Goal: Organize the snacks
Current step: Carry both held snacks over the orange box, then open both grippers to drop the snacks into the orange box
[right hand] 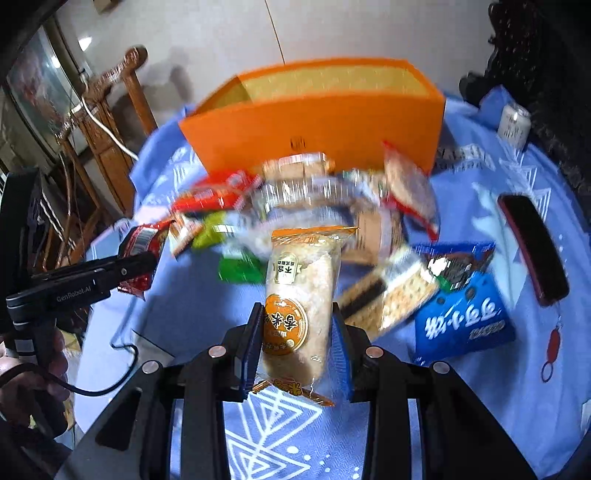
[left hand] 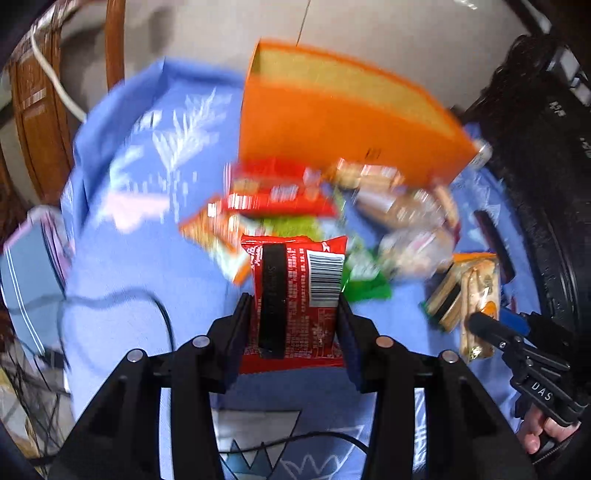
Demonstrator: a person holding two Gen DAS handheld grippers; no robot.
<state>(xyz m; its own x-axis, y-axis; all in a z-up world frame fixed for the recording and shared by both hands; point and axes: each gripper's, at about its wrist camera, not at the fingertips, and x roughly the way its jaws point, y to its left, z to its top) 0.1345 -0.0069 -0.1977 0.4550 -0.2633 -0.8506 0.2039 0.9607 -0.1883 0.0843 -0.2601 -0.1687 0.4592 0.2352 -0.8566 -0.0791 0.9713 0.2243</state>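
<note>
Above the blue cloth [left hand: 147, 258], left gripper [left hand: 295, 314] clamping a red packet [left hand: 295, 295], right gripper [right hand: 297, 332] gripping a rice cracker pack [right hand: 303, 295].

Ahead of your grippers the table is draped in a blue cloth [right hand: 480, 406] printed with white geometric shapes and leaf patterns. Beyond its far edge you face a plain pale wall [right hand: 351, 29] with a thin cord [right hand: 275, 33] hanging down it. Off to your left stands a carved wooden chair [right hand: 107, 122], a white cable [right hand: 107, 133] trailing across it, and further left an old glass-fronted television [right hand: 40, 92]. In the left view the same wood frame [left hand: 40, 122] curves along the left edge. To your right, dark carved furniture [right hand: 546, 74] fills the edge. Light is soft and even.
</note>
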